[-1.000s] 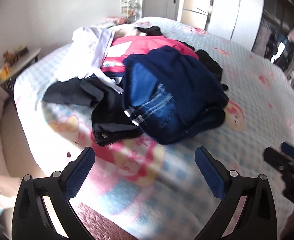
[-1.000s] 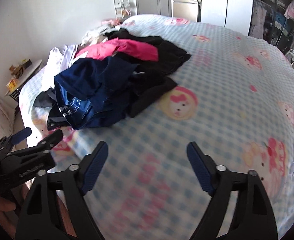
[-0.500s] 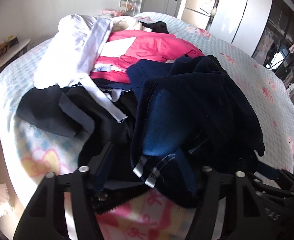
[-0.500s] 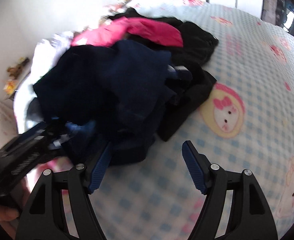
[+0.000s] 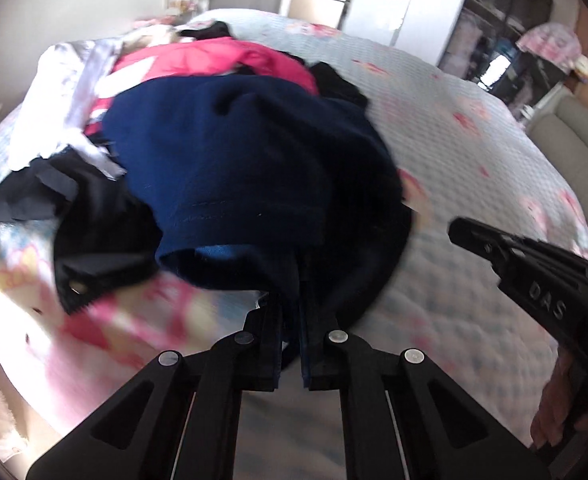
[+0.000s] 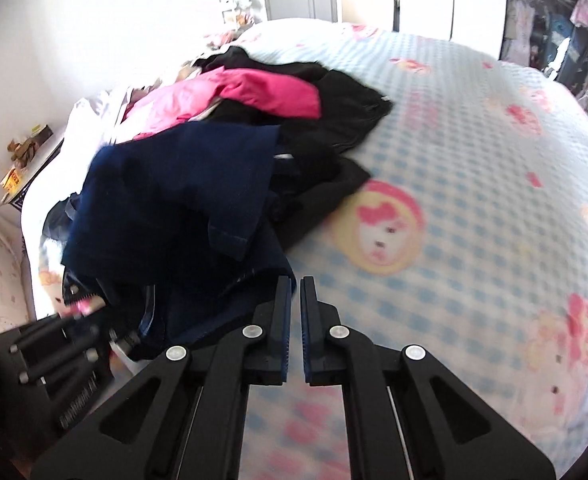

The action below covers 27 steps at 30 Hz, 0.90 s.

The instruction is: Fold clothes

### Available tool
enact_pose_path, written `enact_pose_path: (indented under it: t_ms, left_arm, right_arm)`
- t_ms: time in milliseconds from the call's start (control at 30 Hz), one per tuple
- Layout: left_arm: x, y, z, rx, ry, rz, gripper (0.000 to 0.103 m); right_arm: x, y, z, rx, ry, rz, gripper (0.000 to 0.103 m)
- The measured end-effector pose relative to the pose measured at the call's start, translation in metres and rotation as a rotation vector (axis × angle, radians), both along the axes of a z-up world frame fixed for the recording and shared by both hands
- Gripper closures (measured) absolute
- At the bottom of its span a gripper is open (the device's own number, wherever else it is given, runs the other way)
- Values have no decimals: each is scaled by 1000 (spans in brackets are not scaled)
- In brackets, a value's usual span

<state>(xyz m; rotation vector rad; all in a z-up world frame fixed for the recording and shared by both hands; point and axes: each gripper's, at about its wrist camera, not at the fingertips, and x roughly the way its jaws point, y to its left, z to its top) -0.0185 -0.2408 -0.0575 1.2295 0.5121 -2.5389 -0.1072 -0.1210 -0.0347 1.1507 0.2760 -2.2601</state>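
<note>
Left gripper [image 5: 292,332] fingers are pinched tight on the hem of the dark navy fabric garment [image 5: 246,168]. Right gripper [image 6: 295,320] fingers sit nearly together at that garment's edge; whether cloth is caught, I cannot tell. It tops a pile beside the bright pink top [image 6: 250,94] on the checked cartoon-print bed [image 6: 473,184].

The bed [image 5: 473,168] is viewed from its near edge by 2 wrist cameras, both aimed forward and downward, close over the clothes pile [image 5: 234,152]. The pile [image 6: 198,184] is shared by both views.
</note>
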Motion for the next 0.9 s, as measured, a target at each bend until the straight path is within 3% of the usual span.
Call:
enact_pose_path:
  t_ms: [233, 300, 367, 400, 433, 467, 500, 567, 700, 900]
  left_arm:
    - [-9, 74, -2, -28, -12, -131, 99]
    - [-8, 73, -5, -39, -26, -98, 98]
    - [5, 57, -5, 8, -16, -62, 98]
    - [11, 49, -4, 31, -11, -45, 96]
    - [17, 40, -4, 54, -6, -27, 94]
    - [24, 32, -4, 77, -2, -9, 83]
    - [30, 24, -4, 100, 3, 8, 64]
    - [42, 7, -1, 138, 28, 54, 48]
    - [56, -22, 0, 142, 44, 136, 49]
    - [57, -46, -10, 181, 55, 165, 53]
  right_arm:
    - [5, 70, -2, -41, -61, -68, 99]
    - [9, 72, -6, -56, -89, -53, 99]
    - [13, 72, -9, -69, -115, -35, 98]
    - [15, 66, -10, -70, -125, -19, 95]
    - [16, 60, -12, -69, -133, 0, 86]
    - [17, 52, -14, -83, -150, 26, 79]
    - [19, 45, -14, -105, -165, 49, 70]
    - [24, 32, -12, -150, -188, 96, 55]
    - [30, 1, -15, -178, -211, 158, 39]
    - [26, -27, -34, -144, -260, 185, 35]
